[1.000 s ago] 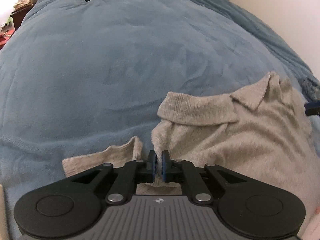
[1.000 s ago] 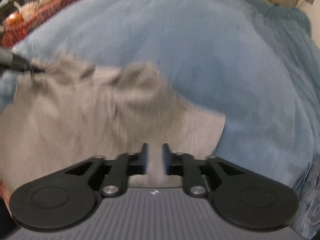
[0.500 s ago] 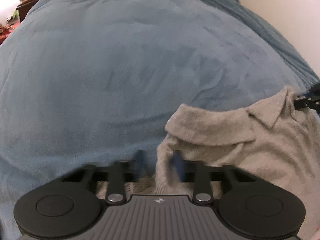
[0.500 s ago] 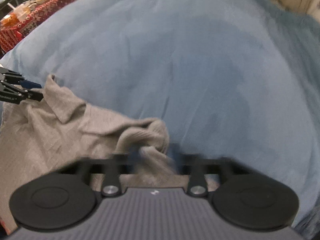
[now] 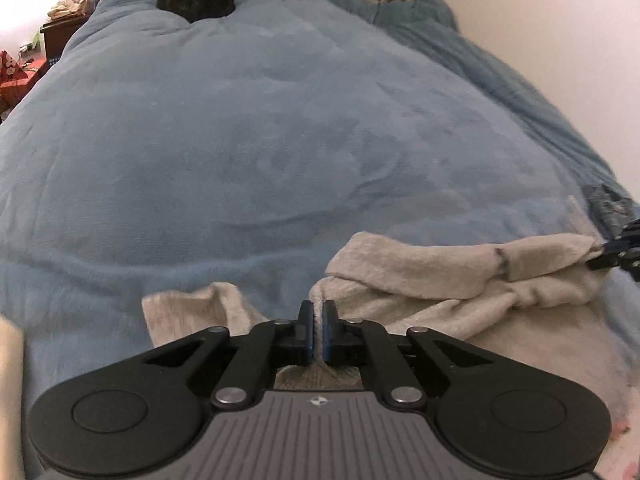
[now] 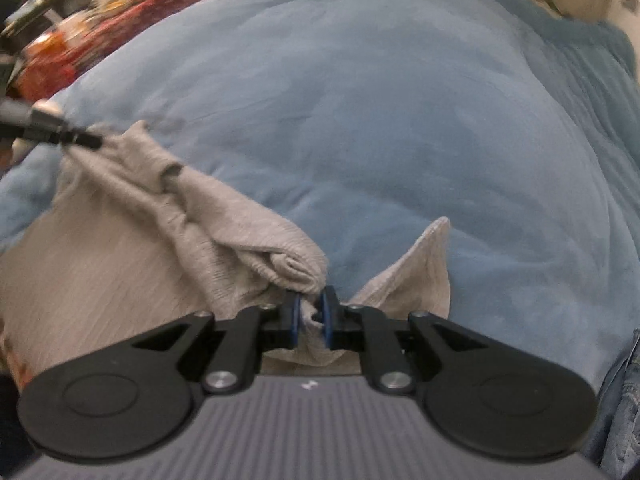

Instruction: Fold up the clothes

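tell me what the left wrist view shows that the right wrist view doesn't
Only the left wrist view: the left tongs seen from behind, shut on an edge of the grey knit collared shirt, with a bare white wall at the right.

Only the right wrist view: the right tongs close up, shut on a bunched fold of the shirt, and blurred red clutter off the bed's left side.

Both: the soft blue blanket, a dark round object at its far end, and the shirt stretched between both tongs.

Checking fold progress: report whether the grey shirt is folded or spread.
Neither: the grey shirt hangs bunched between both hand-held grippers, collar rumpled, no fold made.
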The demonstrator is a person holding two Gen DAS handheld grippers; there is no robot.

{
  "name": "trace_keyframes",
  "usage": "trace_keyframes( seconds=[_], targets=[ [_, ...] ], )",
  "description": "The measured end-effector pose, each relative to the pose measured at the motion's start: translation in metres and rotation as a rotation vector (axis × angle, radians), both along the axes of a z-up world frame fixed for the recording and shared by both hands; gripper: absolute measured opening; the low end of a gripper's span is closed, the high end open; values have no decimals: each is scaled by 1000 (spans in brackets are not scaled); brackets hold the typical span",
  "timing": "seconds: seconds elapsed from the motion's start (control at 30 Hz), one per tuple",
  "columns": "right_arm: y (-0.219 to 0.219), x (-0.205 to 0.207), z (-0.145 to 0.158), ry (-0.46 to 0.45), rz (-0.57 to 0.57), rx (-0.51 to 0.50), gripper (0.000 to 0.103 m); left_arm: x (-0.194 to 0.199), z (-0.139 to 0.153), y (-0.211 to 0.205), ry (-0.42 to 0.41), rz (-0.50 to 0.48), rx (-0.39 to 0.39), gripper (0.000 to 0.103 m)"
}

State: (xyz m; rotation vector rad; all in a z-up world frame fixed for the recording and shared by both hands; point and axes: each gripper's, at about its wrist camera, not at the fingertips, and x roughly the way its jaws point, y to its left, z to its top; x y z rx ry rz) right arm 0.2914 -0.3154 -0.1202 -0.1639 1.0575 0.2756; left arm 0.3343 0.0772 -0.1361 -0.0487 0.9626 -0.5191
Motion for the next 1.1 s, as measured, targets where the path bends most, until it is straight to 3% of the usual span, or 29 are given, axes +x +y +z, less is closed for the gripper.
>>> trace_keyframes(
  seconds=[0.23,0.5,0.57,0.67,0.73,0.8,0.9,1.1],
  targets=[
    [29,-54,10,-37,59,38,13,-74,19,11,-4,-44,-35,4],
    [53,-115,-14,20,82,49,15,-145,-1,9,51,-116,4,5],
    [55,-128,-21,30,70,53,18,-151,-8,14,63,-100,0,6],
    [53,-134,-24,22,15,76,31,-154,-5,17,40,-80,-9,10],
    [52,-138,-22,8,-3,95,36,-153,1,17,21,-81,-11,23],
    [52,-141,-19,-9,-10,110,43,-150,6,16,4,-90,-3,29],
    [55,-143,-15,-31,-13,113,50,-145,9,13,-7,-105,13,29],
    [55,-125,-22,-24,-52,116,51,-126,-6,-1,37,-110,82,31]
  ],
)
